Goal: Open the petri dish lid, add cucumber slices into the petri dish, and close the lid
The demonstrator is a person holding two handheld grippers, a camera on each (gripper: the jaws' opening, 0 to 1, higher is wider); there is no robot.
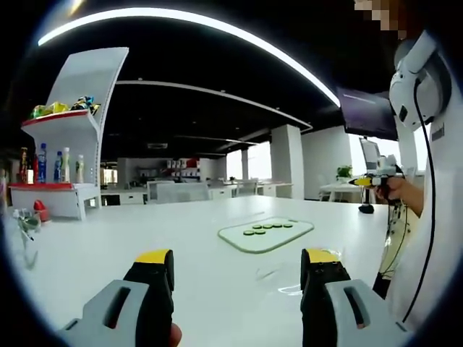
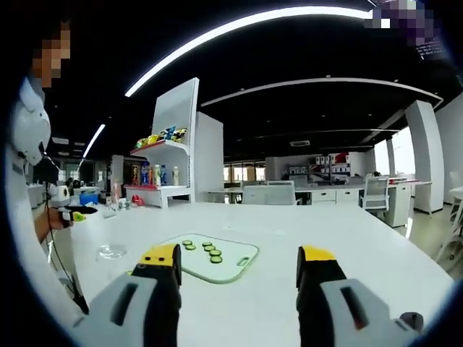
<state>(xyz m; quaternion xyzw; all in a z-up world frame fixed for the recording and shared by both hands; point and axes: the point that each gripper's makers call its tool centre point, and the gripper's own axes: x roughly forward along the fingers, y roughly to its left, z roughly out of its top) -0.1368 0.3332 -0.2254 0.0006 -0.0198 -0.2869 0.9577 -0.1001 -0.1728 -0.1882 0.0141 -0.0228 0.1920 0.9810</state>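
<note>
Ahead, cucumber slices (image 1: 271,228) are lying in a row along the board (image 1: 239,238), both grippers' fingers (image 1: 155,278) (image 2: 163,275) gaping empty.

The table (image 1: 145,231) has a smooth, white, faintly glossy top that catches the ceiling light. The cutting board (image 2: 217,262) looks like pale translucent plastic or glass with a smooth sheen, and the petri dish (image 2: 111,251) is clear and glassy. Both grippers' jaws look like matt black plastic with yellow tips and grey moulded bodies.
</note>
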